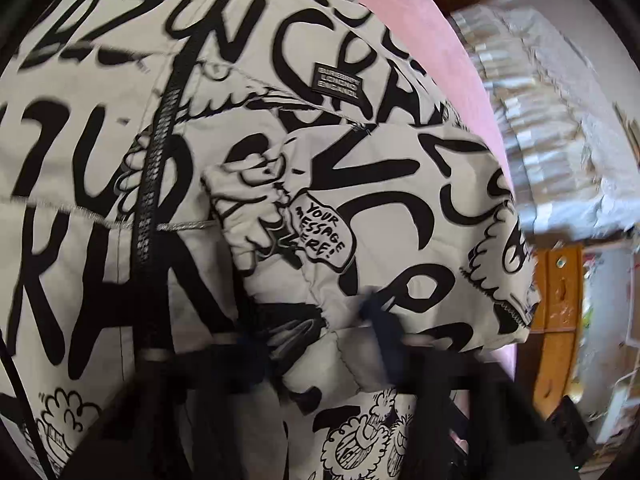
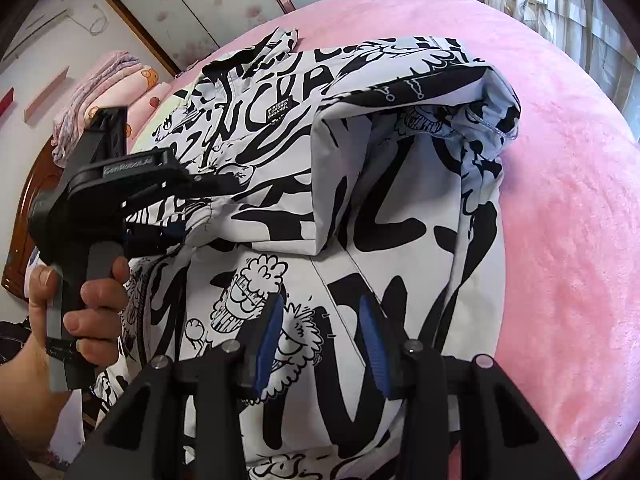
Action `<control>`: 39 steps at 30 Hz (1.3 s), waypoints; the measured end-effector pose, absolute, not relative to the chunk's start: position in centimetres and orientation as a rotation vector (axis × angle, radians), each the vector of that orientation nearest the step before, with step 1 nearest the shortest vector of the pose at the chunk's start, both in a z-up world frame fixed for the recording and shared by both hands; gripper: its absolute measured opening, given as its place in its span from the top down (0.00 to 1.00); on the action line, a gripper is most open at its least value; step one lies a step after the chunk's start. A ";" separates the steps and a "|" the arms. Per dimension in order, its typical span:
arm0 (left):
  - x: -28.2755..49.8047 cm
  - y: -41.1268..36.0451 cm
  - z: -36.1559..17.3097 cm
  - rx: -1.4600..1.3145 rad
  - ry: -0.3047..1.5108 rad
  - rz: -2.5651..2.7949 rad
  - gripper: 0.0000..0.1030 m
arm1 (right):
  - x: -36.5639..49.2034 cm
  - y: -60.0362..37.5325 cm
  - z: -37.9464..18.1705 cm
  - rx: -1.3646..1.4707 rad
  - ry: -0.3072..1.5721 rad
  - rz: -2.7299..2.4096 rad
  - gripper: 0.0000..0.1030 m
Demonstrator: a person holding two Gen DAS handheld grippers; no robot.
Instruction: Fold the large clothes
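A white jacket printed with black graffiti lies on the pink bed, its black zipper running down the front. One sleeve is folded across the chest. My left gripper is shut on that sleeve's gathered cuff. The right wrist view shows this gripper from the side, held by a hand, with the cuff pinched between its fingers. My right gripper stands open over the jacket's lower front, blue pads apart, with only flat fabric beneath them. The other sleeve lies folded along the right side.
The pink bed cover stretches out to the right of the jacket and beyond it. Folded blankets and pillows sit by the wooden headboard. Curtains hang at the far right, and a wooden cabinet stands beside the bed.
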State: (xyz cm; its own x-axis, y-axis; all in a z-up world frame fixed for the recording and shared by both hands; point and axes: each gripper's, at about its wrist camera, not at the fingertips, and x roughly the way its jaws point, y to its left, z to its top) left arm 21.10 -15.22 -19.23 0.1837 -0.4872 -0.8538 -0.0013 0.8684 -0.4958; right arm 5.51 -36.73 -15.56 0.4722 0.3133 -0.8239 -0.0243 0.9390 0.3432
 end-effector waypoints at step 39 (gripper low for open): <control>30.1 -7.8 -17.1 -0.045 1.183 -0.130 0.81 | 12.4 -38.6 -16.6 -0.225 1.004 -0.140 0.68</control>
